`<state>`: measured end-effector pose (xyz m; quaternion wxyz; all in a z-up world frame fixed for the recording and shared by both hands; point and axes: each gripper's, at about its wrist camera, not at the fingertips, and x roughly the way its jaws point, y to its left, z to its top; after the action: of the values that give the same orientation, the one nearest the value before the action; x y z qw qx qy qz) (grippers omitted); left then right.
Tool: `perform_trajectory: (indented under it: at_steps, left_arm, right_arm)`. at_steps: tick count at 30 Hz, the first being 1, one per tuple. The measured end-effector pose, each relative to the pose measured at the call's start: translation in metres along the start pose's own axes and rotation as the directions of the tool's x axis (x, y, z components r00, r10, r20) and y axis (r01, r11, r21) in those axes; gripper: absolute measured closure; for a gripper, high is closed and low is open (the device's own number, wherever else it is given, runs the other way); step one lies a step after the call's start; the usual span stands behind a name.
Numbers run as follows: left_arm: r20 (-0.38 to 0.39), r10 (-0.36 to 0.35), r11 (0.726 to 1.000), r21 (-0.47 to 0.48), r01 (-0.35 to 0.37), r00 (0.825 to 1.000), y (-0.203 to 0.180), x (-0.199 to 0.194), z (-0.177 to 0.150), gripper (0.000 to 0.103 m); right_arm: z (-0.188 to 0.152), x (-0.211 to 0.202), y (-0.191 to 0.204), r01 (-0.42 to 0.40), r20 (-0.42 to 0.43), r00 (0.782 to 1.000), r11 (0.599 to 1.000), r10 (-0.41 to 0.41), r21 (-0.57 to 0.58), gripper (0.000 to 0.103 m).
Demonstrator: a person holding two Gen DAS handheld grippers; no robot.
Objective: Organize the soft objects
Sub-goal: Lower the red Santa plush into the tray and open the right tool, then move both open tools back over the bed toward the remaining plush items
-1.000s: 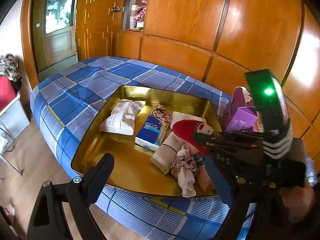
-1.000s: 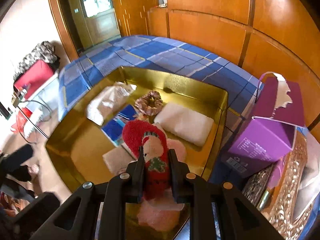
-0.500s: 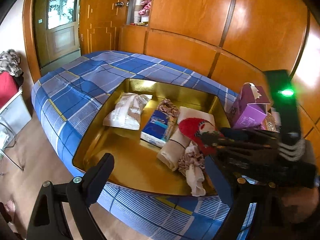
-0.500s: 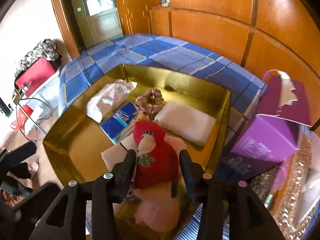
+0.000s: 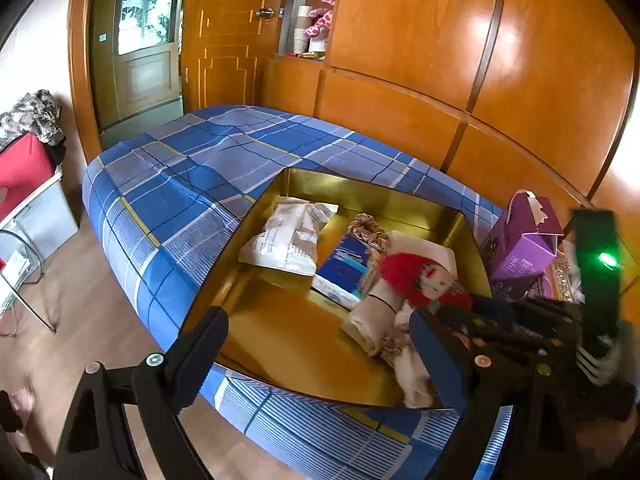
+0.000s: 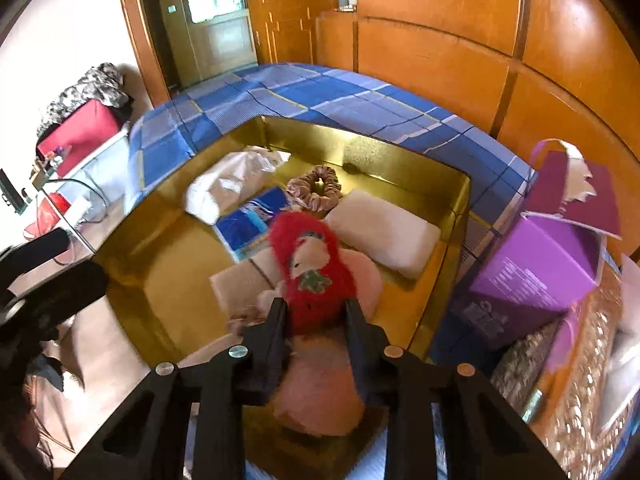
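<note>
A gold tray [image 5: 280, 344] [image 6: 168, 280] lies on a blue plaid bed. In it are a white packet [image 5: 286, 236] [image 6: 224, 188], a blue tissue pack [image 5: 346, 266] [image 6: 250, 226], a brown scrunchie [image 5: 370, 232] [image 6: 318, 190], a cream folded cloth [image 6: 382, 232], a beige roll [image 5: 374, 316] and a red fuzzy sock [image 5: 416, 276] [image 6: 312, 268] on pink cloth [image 6: 320, 392]. My right gripper [image 6: 316, 316] has its fingers open around the sock's lower end. My left gripper [image 5: 316, 356] is open and empty over the tray's near edge.
A purple box [image 5: 524, 244] [image 6: 544, 264] stands right of the tray, beside an ornate patterned box [image 6: 568, 400]. Wooden wardrobe panels [image 5: 400, 92] back the bed. A red case [image 6: 80, 132] and a wire stand [image 5: 24, 280] are on the floor at left.
My right gripper opened from being shut on the red sock, and its fingers now stand apart beside it. My left gripper pulled back and up a little.
</note>
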<state>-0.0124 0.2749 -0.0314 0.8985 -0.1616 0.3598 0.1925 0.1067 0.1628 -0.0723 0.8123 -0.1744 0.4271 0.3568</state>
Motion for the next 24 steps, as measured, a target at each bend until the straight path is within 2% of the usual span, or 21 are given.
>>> perform_trajectory:
  at_steps: [2,5,8,12,18,24]
  left_arm:
    - [-0.005,-0.007,1.000,0.017,0.007,1.000,-0.005,-0.001,-0.001,0.011]
    - [0.009,-0.017,0.999,0.052,0.016,1.000,-0.014,-0.005,-0.002,0.011]
    - [0.022,-0.030,0.996,0.081,0.028,0.999,-0.023,-0.011,-0.003,0.010]
    - [0.027,-0.061,0.991,0.120,0.057,0.998,-0.039,-0.018,-0.004,0.010]
    - [0.020,-0.131,0.969,0.213,0.124,0.991,-0.077,-0.029,-0.012,0.010]
    - [0.012,-0.201,0.933,0.306,0.188,0.980,-0.120,-0.041,-0.018,0.010]
  right_arm:
    - [0.004,-0.003,-0.005,0.009,0.018,1.000,1.000,-0.010,0.019,0.074]
    - [0.001,-0.024,-0.008,-0.034,0.068,0.997,0.999,0.032,0.022,0.065]
    - [-0.010,-0.059,-0.005,-0.011,0.149,0.989,1.000,0.013,-0.011,0.061]
    - [-0.032,-0.091,-0.010,0.016,0.208,0.978,1.000,-0.013,-0.013,0.057]
    - [-0.077,-0.121,-0.045,0.074,0.224,0.970,0.991,-0.097,0.109,0.055]
    - [-0.123,-0.153,-0.097,0.150,0.220,0.950,0.943,-0.220,0.296,0.055]
